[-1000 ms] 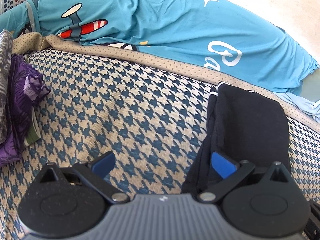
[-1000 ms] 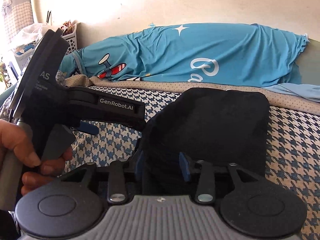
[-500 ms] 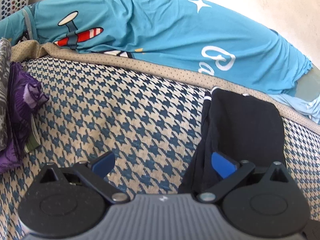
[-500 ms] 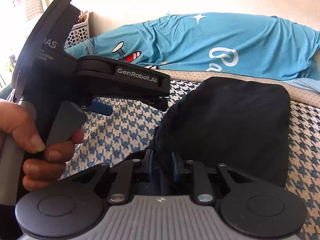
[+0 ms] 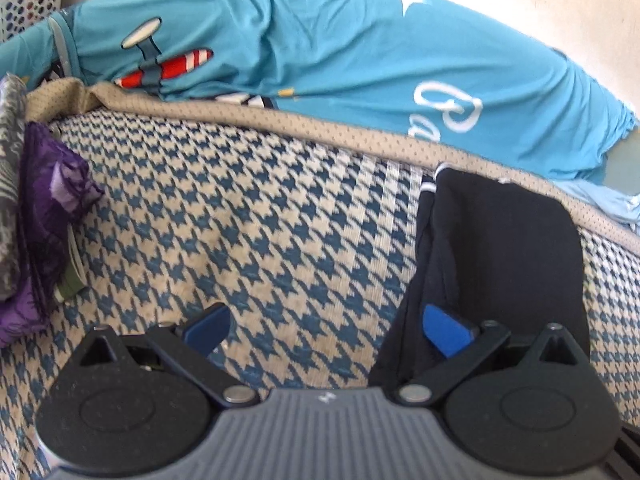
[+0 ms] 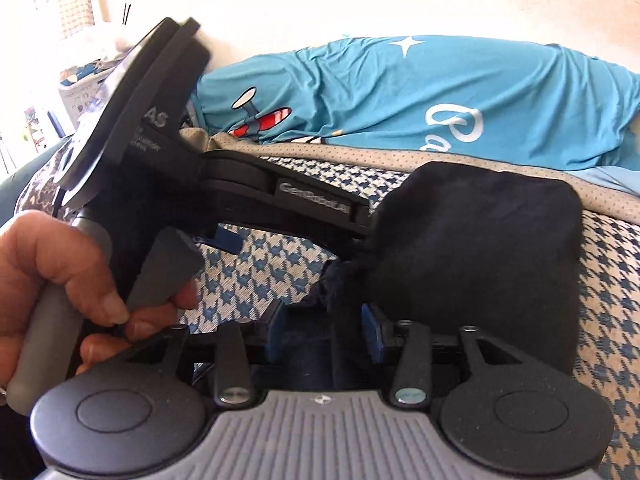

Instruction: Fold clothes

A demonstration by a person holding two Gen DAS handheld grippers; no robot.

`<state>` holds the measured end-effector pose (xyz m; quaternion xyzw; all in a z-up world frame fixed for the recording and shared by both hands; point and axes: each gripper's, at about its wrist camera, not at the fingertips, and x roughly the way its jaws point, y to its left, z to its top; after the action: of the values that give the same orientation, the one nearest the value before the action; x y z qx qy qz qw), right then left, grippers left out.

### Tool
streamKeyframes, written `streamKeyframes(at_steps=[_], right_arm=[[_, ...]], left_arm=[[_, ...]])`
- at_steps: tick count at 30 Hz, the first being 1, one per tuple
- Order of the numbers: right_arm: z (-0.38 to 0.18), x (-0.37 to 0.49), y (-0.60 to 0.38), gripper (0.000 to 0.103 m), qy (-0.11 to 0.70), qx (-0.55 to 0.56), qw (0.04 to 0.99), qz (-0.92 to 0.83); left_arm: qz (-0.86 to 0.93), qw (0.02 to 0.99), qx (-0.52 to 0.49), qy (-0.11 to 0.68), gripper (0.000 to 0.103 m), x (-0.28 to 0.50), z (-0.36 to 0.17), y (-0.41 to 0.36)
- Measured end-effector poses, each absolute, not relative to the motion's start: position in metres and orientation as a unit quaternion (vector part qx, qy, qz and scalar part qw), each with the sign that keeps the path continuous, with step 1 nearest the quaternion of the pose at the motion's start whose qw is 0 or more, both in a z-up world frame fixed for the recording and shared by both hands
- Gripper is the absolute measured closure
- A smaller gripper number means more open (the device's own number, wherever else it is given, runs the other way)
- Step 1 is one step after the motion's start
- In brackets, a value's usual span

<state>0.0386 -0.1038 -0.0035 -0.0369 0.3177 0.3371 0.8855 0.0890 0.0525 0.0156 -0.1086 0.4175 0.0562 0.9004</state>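
With the folded black garment [image 6: 472,248] lying just ahead on the bed [image 5: 248,240], the right hand-held gripper [image 6: 324,330] was opening around its near edge, best withdrawn gently, while the left hand-held gripper [image 5: 324,320] stood wide apart.

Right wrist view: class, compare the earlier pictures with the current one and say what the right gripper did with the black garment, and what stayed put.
The right gripper pinched the near edge of the black garment half a second ago; now its jaws are opening, with cloth between them. The left gripper stayed wide open, and the purple clothes and blue shirt kept their places.
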Motion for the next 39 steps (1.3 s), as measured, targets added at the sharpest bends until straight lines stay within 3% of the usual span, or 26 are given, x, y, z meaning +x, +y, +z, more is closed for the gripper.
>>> streamKeyframes(at_steps=[8, 14, 23, 39], right_arm=[[0.015, 0.023, -0.129, 0.061, 0.310, -0.041, 0.900, 0.305], [0.024, 0.003, -0.165, 0.054, 0.318, -0.035, 0.915, 0.246], [0.029, -0.039, -0.224, 0.049, 0.329, -0.010, 0.931, 0.155], [-0.021, -0.067, -0.258, 0.046, 0.377, -0.021, 0.924, 0.066]], left_arm=[[-0.008, 0.910, -0.096, 0.403, 0.000, 0.082, 0.022, 0.032], [0.018, 0.894, -0.067, 0.443, 0.000, 0.085, -0.004, 0.029], [0.032, 0.884, -0.102, 0.455, 0.000, 0.077, -0.011, 0.049], [0.037, 0.886, -0.126, 0.444, 0.000, 0.049, 0.008, 0.060]])
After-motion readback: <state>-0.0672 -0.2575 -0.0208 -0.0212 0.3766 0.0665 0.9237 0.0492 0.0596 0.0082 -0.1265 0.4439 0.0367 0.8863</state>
